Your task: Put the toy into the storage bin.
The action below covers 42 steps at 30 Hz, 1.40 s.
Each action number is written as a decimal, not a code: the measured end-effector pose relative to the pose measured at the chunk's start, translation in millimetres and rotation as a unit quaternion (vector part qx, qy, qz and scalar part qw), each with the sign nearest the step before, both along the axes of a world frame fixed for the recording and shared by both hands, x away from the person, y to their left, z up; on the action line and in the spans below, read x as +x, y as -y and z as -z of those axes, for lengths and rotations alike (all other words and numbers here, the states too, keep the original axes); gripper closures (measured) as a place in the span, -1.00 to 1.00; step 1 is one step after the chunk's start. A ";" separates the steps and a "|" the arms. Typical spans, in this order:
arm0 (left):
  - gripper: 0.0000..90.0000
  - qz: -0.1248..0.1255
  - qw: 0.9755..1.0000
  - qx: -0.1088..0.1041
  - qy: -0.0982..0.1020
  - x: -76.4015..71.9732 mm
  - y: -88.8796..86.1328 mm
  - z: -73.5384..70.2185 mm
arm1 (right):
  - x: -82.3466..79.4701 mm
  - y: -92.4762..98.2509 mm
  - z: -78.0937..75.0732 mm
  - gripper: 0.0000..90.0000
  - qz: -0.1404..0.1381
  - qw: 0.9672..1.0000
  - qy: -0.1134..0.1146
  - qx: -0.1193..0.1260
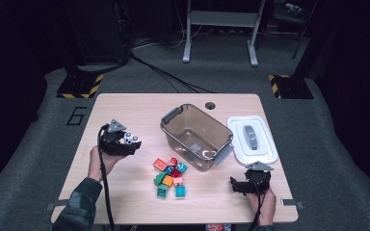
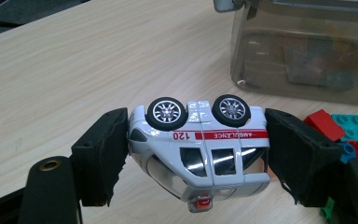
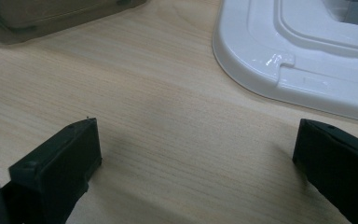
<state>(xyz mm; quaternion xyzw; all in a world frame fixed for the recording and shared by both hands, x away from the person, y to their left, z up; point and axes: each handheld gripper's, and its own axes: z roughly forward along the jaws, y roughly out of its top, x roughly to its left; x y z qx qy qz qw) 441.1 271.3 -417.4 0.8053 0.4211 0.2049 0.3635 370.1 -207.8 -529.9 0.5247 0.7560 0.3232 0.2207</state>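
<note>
Toy ambulance clamped in the left gripper (image 2: 196,158); right gripper (image 3: 196,154) held with jaws wide and nothing between them.

In the left gripper view the white toy ambulance (image 2: 198,151) is seen pinched end to end between the pads, wheels up, with the clear bin (image 2: 303,51) ahead and the coloured bricks (image 2: 342,133) beside the jaw. In the high view the bricks (image 1: 170,177) are placed between both grippers. In the right gripper view the white lid (image 3: 303,56) is seen just ahead.
</note>
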 end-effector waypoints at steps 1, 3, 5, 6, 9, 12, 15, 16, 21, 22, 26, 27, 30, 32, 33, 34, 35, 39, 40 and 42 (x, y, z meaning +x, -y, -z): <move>-0.45 0.002 1.000 0.002 0.001 1.7 0.1 -2.0 | 0.0 0.0 0.0 -0.99 0.000 1.000 0.000 0.000; -0.45 0.004 1.000 0.002 0.001 4.5 0.3 -5.2 | 0.0 0.0 0.0 -0.99 0.000 1.000 0.000 0.000; -0.45 0.004 1.000 0.000 0.002 7.2 1.0 -8.3 | 0.0 0.0 0.0 -0.99 0.000 1.000 0.000 0.000; -0.45 0.003 1.000 -0.001 0.003 8.4 1.4 -9.7 | 0.0 0.0 0.0 -0.99 0.000 1.000 0.000 0.000; -0.45 0.003 1.000 -0.001 0.004 12.2 2.4 -13.8 | 0.0 0.0 0.0 -0.99 0.000 1.000 0.000 0.000; -0.45 0.002 1.000 -0.002 0.005 15.8 3.5 -18.1 | 0.0 0.0 0.0 -0.99 0.000 1.000 0.000 0.000; -0.45 0.007 1.000 0.001 0.007 20.0 5.2 -24.4 | 0.0 0.0 0.0 -0.99 0.000 1.000 0.000 0.000; -0.45 0.008 1.000 0.003 0.008 20.7 5.8 -26.4 | 0.0 0.0 0.0 -0.99 0.000 1.000 0.000 0.000; -0.45 0.013 1.000 0.007 0.016 26.8 11.0 -37.2 | 0.0 0.0 0.0 -0.99 0.000 1.000 0.000 0.000; -0.45 0.013 1.000 0.010 0.017 28.2 12.4 -39.9 | 0.0 0.0 0.0 -0.99 0.000 1.000 0.000 0.000; -0.45 0.015 1.000 0.011 0.020 33.7 17.8 -47.2 | 0.0 0.0 0.0 -0.99 0.001 1.000 0.000 0.000; -0.45 0.017 1.000 0.013 0.020 34.9 18.9 -49.1 | 0.0 0.0 0.0 -0.99 0.000 1.000 0.000 0.000; -0.45 0.020 0.999 0.017 0.021 38.8 24.1 -53.9 | 0.0 -0.1 0.0 -0.99 0.001 1.000 0.000 0.000; -0.45 0.020 0.999 0.014 0.026 41.4 27.9 -57.3 | 0.0 0.0 0.0 -0.99 0.001 1.000 0.000 0.000; -0.45 0.022 0.999 0.017 0.025 42.4 29.4 -59.7 | 0.0 0.0 0.0 -0.99 0.000 1.000 0.000 0.000; -0.45 0.023 0.999 0.014 0.027 43.6 31.5 -61.3 | 0.0 0.0 0.0 -0.99 0.000 1.000 0.000 0.000; -0.45 0.024 0.999 0.014 0.028 44.8 33.4 -63.2 | 0.1 0.0 0.0 -0.99 0.000 1.000 0.001 0.000; -0.45 0.029 0.999 0.018 0.030 49.6 41.7 -69.1 | 0.0 0.0 0.0 -0.99 0.001 1.000 0.000 0.000; -0.45 0.031 0.999 0.019 0.032 51.2 44.0 -70.6 | 0.0 0.0 0.0 -0.99 0.001 1.000 0.000 0.000; -0.45 0.034 0.999 0.016 0.032 54.2 49.4 -73.6 | 0.0 0.0 0.0 -0.99 0.000 1.000 0.000 0.000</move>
